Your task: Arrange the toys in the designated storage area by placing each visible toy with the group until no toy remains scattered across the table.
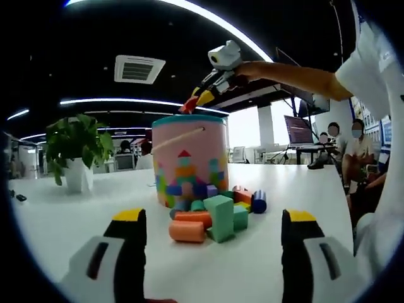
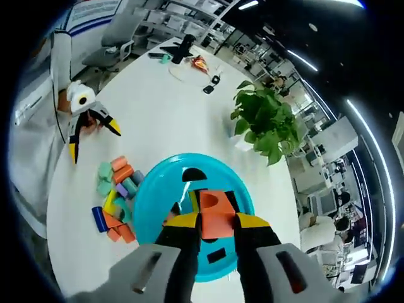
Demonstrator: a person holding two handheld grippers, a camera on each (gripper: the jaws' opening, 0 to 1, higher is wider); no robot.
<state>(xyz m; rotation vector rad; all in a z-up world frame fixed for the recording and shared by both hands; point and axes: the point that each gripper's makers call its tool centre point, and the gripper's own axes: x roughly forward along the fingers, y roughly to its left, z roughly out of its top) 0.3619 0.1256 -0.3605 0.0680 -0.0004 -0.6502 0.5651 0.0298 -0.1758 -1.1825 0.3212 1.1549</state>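
the right gripper (image 2: pixel 216 222), jaws clamped on an orange foam block (image 2: pixel 216 214), is hovering at lower centre over the teal shape-sorter lid (image 2: pixel 151 189) of the pink bucket (image 1: pixel 189 161). it should be lining up the block with a matching hole. the left gripper (image 1: pixel 214 221) is waiting with jaws apart before the scattered foam blocks (image 1: pixel 214 218) at frame centre.

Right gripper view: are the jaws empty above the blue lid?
No, the right gripper is shut on an orange block, held just over the slotted blue lid of the bucket.

Bright ceiling strip lights (image 1: pixel 208 22), glare on white table (image 1: pixel 297 189); edges warp.
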